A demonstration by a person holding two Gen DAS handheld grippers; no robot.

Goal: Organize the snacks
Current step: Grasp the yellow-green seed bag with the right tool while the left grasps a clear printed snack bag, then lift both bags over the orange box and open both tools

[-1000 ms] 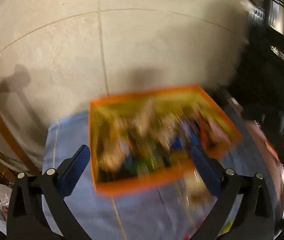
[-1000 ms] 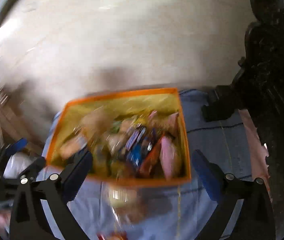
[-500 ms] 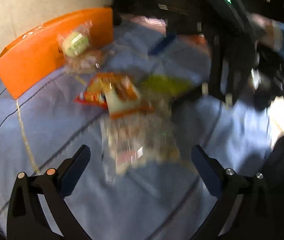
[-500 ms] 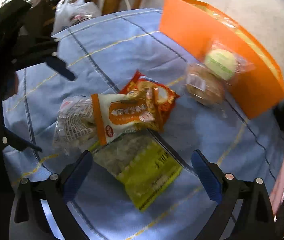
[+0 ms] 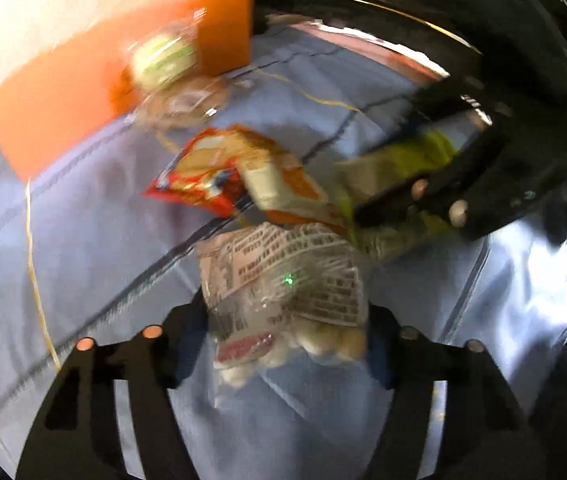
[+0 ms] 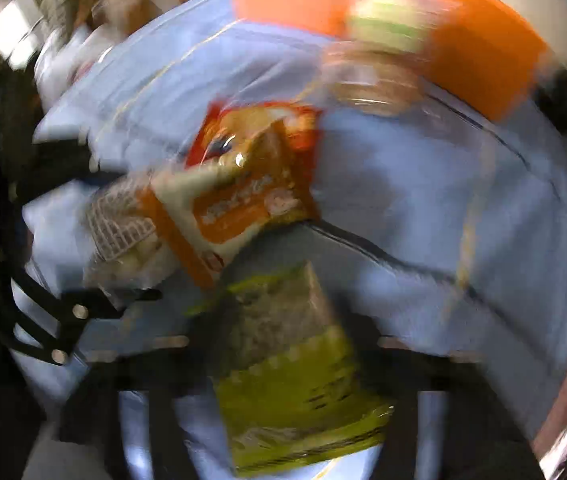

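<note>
Several snack packs lie on a blue cloth. My left gripper [image 5: 285,328] has its fingers on both sides of a clear bag of pale round snacks [image 5: 283,288]; contact is unclear in the blur. My right gripper [image 6: 283,344] straddles a yellow-green packet [image 6: 295,380]; it also shows in the left wrist view [image 5: 399,160]. An orange-and-white packet [image 5: 279,184] overlaps a red packet [image 5: 199,176]. A green-labelled round pack [image 5: 163,58] and a clear-wrapped bun [image 5: 187,100] lie against the orange box [image 5: 55,108].
The blue cloth [image 5: 83,248] has dark and yellow stripe lines. The orange box [image 6: 479,52] stands at the cloth's far edge. The right gripper's black frame [image 5: 463,184] reaches in from the right in the left wrist view. Dark furniture rises behind it.
Both grippers swung down from the orange box to the loose packs and moved in close. The left fingers have narrowed around the clear bag; the right fingers have narrowed around the yellow-green packet.
</note>
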